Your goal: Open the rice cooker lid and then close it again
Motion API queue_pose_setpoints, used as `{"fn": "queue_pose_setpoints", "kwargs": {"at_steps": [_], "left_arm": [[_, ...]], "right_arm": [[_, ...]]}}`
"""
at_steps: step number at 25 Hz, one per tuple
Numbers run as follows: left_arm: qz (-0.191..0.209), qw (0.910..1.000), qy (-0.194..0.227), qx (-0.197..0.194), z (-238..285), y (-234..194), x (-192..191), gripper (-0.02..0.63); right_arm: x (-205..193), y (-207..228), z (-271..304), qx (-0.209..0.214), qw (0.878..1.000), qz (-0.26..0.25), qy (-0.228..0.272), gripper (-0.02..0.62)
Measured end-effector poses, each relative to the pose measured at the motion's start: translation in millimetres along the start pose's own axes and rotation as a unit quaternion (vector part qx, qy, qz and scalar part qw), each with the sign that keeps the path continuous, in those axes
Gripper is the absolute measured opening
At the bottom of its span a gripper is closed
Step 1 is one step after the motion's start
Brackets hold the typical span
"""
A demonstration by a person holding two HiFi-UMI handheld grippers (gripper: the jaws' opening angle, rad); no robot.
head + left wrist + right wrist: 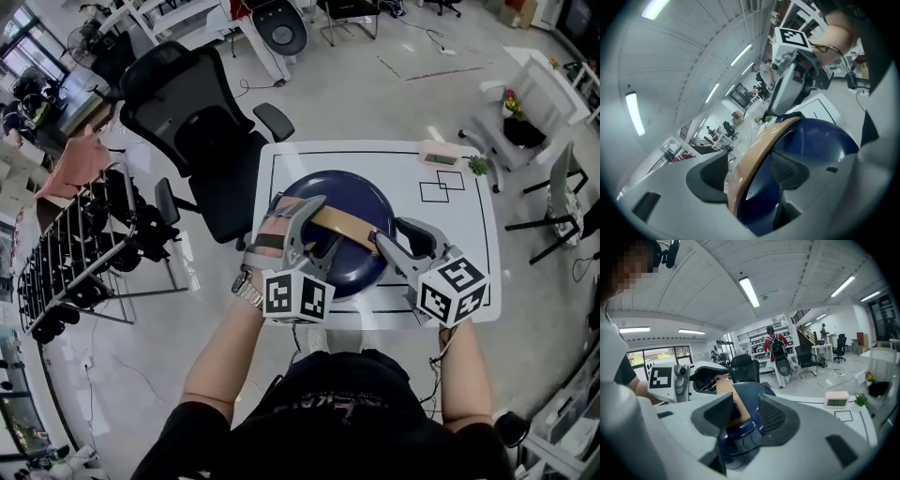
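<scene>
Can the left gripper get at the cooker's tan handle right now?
Probably yes: the tan handle lies between the open jaws of the left gripper, nothing blocking; the right gripper straddles its other end.

Dark blue rice cooker (349,267), tan handle (345,225) across it, grey left tool (319,225) and right tool (389,236) with black-and-white square markers, white table (469,262) with thin black lines, black chair (192,131)

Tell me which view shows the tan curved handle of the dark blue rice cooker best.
The left gripper view: the tan curved handle runs there as one long arc. From the head view, the handle shows only its middle, ends covered. The right gripper view shows just one short end.
</scene>
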State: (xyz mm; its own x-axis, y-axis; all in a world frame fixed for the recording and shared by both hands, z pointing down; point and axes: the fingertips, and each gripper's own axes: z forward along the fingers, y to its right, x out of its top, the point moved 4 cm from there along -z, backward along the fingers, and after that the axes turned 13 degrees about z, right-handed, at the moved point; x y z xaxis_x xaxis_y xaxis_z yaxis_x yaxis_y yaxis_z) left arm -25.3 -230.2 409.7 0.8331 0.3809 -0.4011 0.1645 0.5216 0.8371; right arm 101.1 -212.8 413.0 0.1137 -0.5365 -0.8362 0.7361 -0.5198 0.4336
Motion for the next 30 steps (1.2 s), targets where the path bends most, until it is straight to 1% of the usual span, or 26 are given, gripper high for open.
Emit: {"fn": "queue_pose_setpoints", "kwargs": {"at_steps": [3, 5, 6, 8, 13, 18, 22, 26, 30], "left_arm": [[0.035, 0.9993, 0.004, -0.012, 4.7, 3.1, 3.4, 0.253], [0.058, 0.9981, 0.007, -0.018, 6.8, 5.9, 5.5, 0.213], [0.065, 0.9977, 0.008, -0.02, 7.3, 6.4, 6.2, 0.203], [0.067, 0.9975, 0.011, -0.022, 7.5, 6.1, 6.4, 0.202], [0.062, 0.9976, 0.015, -0.028, 8.4, 5.4, 5.8, 0.201], [0.053, 0.9979, 0.017, -0.033, 7.4, 5.3, 5.3, 0.201], [0.046, 0.9981, 0.016, -0.037, 8.3, 2.4, 4.4, 0.202], [0.022, 0.9989, 0.02, -0.036, 7.2, -4.9, 2.2, 0.202], [-0.008, 0.9989, 0.027, -0.038, 4.2, -12.7, -0.3, 0.203]], "right_arm": [[-0.4, 0.5, -0.3, -0.005, 1.0, 0.008, 0.004, 0.17], [-0.6, 0.7, -0.6, -0.007, 1.0, 0.014, 0.005, 0.17], [-0.4, 0.7, -0.8, -0.008, 1.0, 0.016, 0.005, 0.17], [-0.2, 0.3, -1.1, -0.011, 1.0, 0.016, 0.006, 0.17], [-0.4, 0.6, -1.1, -0.019, 1.0, 0.016, 0.01, 0.17], [0.2, -2.1, -1.7, -0.031, 0.999, 0.0, 0.01, 0.17], [3.8, -2.7, -2.2, -0.042, 0.999, -0.016, 0.02, 0.17], [10.6, -4.9, -5.7, -0.041, 0.998, -0.011, 0.047, 0.17], [24.1, -6.9, -16.5, -0.027, 0.995, 0.014, 0.092, 0.171]]}}
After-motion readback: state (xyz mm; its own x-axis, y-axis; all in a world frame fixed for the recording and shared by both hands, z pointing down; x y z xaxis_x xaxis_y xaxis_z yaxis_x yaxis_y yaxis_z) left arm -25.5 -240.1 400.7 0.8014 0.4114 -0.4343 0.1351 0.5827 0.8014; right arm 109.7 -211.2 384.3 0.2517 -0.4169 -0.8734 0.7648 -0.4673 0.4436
